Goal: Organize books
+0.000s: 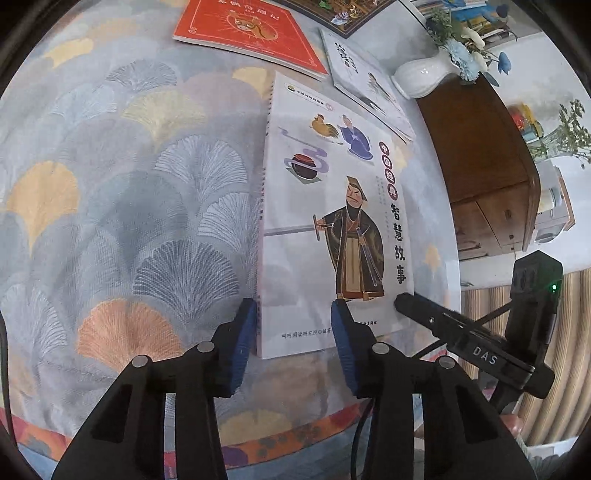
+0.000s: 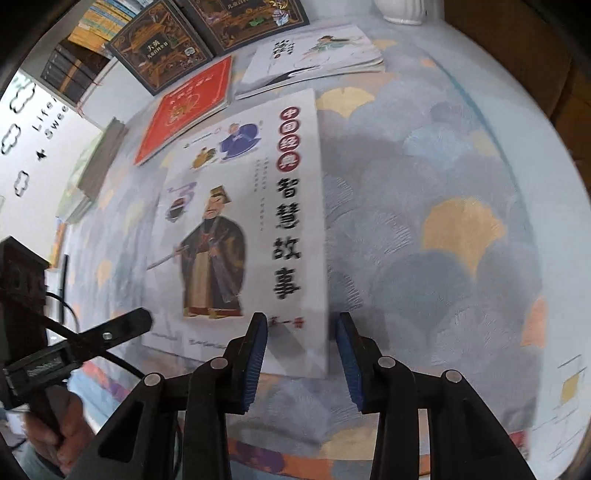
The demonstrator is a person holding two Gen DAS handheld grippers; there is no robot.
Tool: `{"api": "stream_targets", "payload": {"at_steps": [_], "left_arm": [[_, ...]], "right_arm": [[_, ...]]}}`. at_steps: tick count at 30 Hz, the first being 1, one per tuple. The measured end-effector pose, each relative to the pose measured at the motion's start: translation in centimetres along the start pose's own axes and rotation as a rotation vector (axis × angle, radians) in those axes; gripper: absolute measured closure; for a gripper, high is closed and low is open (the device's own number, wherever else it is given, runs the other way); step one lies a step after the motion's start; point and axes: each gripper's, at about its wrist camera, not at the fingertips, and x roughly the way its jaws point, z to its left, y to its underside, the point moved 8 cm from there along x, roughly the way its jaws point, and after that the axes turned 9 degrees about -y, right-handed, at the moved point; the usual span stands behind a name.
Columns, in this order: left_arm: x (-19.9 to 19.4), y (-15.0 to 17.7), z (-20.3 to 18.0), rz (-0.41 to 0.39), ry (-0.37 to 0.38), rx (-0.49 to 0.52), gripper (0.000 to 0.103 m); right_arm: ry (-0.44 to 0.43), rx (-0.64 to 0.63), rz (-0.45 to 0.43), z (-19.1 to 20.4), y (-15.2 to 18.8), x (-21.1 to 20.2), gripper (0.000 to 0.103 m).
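White storybook (image 1: 332, 221) lying flat on the patterned tablecloth (image 1: 129, 184), near the table's front edge, apart from the red book (image 1: 247, 33) beyond it. Risk, as judged: with each gripper straddling one near corner, uneven closing could skew or buckle the thin cover. Left gripper (image 1: 293, 332) and right gripper (image 2: 301, 343): jaws partly open, pads astride the book's edges, whether pressing cannot be told

Soft daylight, fisheye-bent edges, right wrist view motion-blurred
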Motion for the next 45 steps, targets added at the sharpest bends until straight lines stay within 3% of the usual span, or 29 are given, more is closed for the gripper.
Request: {"api": "stream_targets", "payload": {"at_steps": [3,4,7,8,10,11,13,15,17,20,25,32,34,35,37,41,45], "left_arm": [[-0.5,-0.1,0.5,0.004,0.059,-0.056,0.066],[-1.0,-0.4,0.7,0.002,0.139,-0.106,0.066],[-2.8,-1.2,0.1,0.011,0.502,-0.286,0.066],[-3.2,-1.3,-0.1,0.011,0.556,-0.313,0.066],[-2.9,-1.6,-0.4,0.009,0.552,-0.312,0.066],[-2.2,-1.7,-0.3,0.01,0.49,-0.295,0.069],[-0.2,-1.3,-0.5,0.027,0.324,-0.227,0.092],[1.0,-1.1,-1.0,0.042,0.261,-0.187,0.095],[1.6,-1.1,-1.8,0.045,0.255,-0.186,0.095],[1.5,-1.5,-2.6,0.073,0.358,-0.24,0.095],[1.3,-1.8,-3.3,0.148,0.559,-0.377,0.095],[1.4,-1.8,-3.7,0.209,0.662,-0.455,0.095],[1.7,-1.9,-3.6,0.21,0.631,-0.445,0.095],[1.8,-1.9,-3.5,0.204,0.587,-0.42,0.095],[1.7,-2.0,-3.4,0.195,0.51,-0.368,0.095],[1.3,-1.6,-3.8,0.12,0.247,-0.135,0.094],[-0.1,-2.0,-5.2,0.049,0.152,0.008,0.095]], "right_arm": [[-0.026,0.019,-0.003,0.1,0.1,0.1,0.065],[-0.047,0.035,-0.006,-0.1,0.1,0.1,0.065],[-0.174,0.138,-0.015,-1.3,0.4,-0.3,0.064],[-0.203,0.163,-0.016,-1.7,0.6,-0.6,0.064],[-0.282,0.24,-0.02,-2.5,0.9,-0.7,0.064],[-0.318,0.275,-0.023,-2.9,1.0,-0.8,0.064],[-0.379,0.331,-0.031,-3.6,1.3,-1.1,0.064],[-0.42,0.379,-0.04,-4.2,1.6,-1.2,0.064],[-0.437,0.401,-0.043,-4.3,1.8,-1.5,0.064],[-0.451,0.417,-0.024,-4.3,2.0,-1.8,0.064],[-0.554,0.48,-0.011,-4.8,2.1,-2.0,0.051],[-0.74,0.552,-0.013,-3.1,0.6,-0.9,0.054],[-0.72,0.517,-0.016,-2.5,0.3,-1.0,0.074],[-0.679,0.478,-0.021,-2.1,0.2,-1.1,0.077],[-0.542,0.359,-0.031,-1.3,0.1,-1.5,0.079],[-0.257,0.106,-0.047,1.0,0.1,-2.1,0.08],[-0.12,-0.051,-0.07,2.9,0.4,-2.6,0.08]]}}
